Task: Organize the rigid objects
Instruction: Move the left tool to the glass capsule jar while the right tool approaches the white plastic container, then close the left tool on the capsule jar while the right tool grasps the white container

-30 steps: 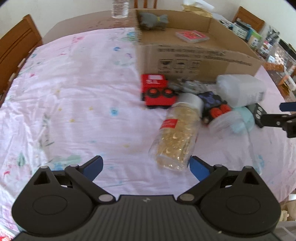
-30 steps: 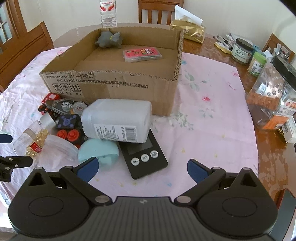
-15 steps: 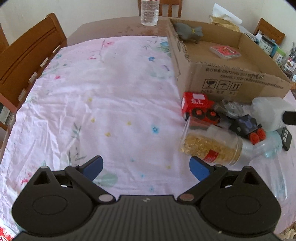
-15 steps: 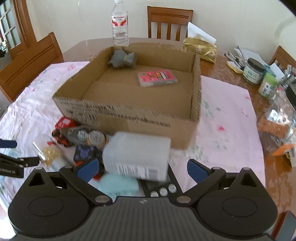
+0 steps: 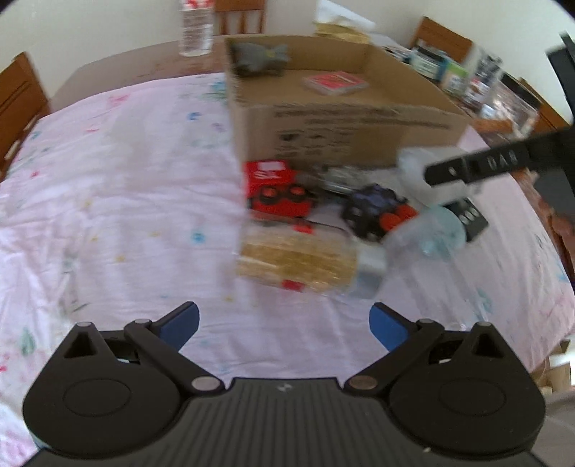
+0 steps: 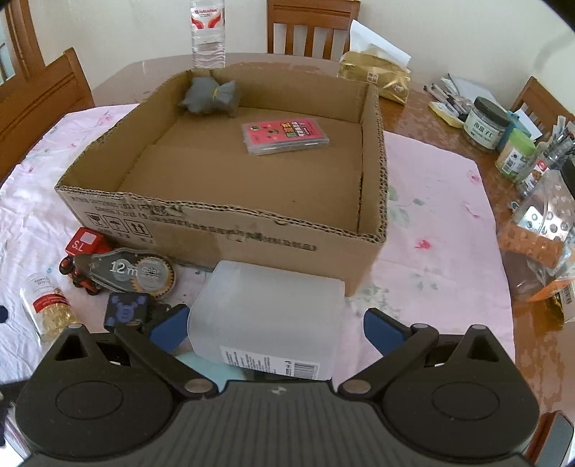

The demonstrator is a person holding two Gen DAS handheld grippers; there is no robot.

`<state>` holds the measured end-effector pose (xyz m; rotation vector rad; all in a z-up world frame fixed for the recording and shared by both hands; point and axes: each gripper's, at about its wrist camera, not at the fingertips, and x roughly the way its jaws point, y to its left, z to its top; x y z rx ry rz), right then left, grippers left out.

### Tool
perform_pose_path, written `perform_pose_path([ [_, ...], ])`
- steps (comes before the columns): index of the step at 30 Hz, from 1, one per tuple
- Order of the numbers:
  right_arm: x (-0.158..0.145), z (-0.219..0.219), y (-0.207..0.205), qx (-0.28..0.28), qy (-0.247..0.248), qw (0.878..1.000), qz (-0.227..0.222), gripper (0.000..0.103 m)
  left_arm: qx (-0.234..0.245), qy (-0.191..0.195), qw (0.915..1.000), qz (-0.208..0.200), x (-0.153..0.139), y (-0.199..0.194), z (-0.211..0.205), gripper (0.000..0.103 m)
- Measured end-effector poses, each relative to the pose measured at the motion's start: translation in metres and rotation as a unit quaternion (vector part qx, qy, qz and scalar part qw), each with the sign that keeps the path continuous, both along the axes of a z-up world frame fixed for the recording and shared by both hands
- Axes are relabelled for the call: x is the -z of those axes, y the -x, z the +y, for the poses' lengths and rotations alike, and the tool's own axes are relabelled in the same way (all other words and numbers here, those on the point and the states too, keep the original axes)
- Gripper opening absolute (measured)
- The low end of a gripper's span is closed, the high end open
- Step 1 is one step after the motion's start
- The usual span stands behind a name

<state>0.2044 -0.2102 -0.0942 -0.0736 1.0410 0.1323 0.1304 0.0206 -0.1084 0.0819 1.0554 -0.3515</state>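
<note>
An open cardboard box [image 6: 222,222] holds a grey toy [image 6: 210,95] and a pink card case [image 6: 285,135]. In front of it lie a translucent white plastic box [image 6: 267,316], a red toy truck [image 6: 84,248], a correction tape [image 6: 136,274], a dark blue toy [image 6: 125,310] and a jar of gold capsules [image 5: 298,264]. My right gripper [image 6: 275,325] is open, its fingers either side of the white plastic box. My left gripper [image 5: 284,323] is open and empty, just short of the capsule jar. The right gripper's finger [image 5: 478,165] shows in the blurred left wrist view.
A water bottle [image 6: 207,32] stands behind the box. Jars and bags [image 6: 503,143] crowd the table's right side. A black scale [image 5: 467,219] and a light blue object [image 5: 438,233] lie by the pile. Wooden chairs [image 6: 43,93] surround the table.
My right gripper has moved forward and down, so the white plastic box now sits between its open fingers. My left gripper has swung right toward the capsule jar.
</note>
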Motion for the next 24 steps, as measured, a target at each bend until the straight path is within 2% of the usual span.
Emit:
perform_pose_path([
  [2, 0.0, -0.002, 0.001, -0.002, -0.001, 1.0, 0.0, 0.103, 0.002, -0.01, 0.9999, -0.005, 0.005, 0.0, -0.007, 0.101],
  [10, -0.001, -0.003, 0.002, -0.003, -0.001, 1.0, 0.0, 0.103, 0.022, -0.046, 0.9965, -0.066, 0.005, -0.007, -0.029, 0.101],
  [16, -0.001, 0.0, 0.0, -0.005, -0.002, 1.0, 0.003, 0.103, 0.03, -0.043, 0.9957, -0.076, 0.004, -0.013, -0.034, 0.093],
  [24, 0.004, 0.006, -0.004, 0.001, -0.003, 1.0, 0.01, 0.103, 0.02, -0.042, 0.9961, -0.075, 0.002, -0.019, -0.038, 0.093],
])
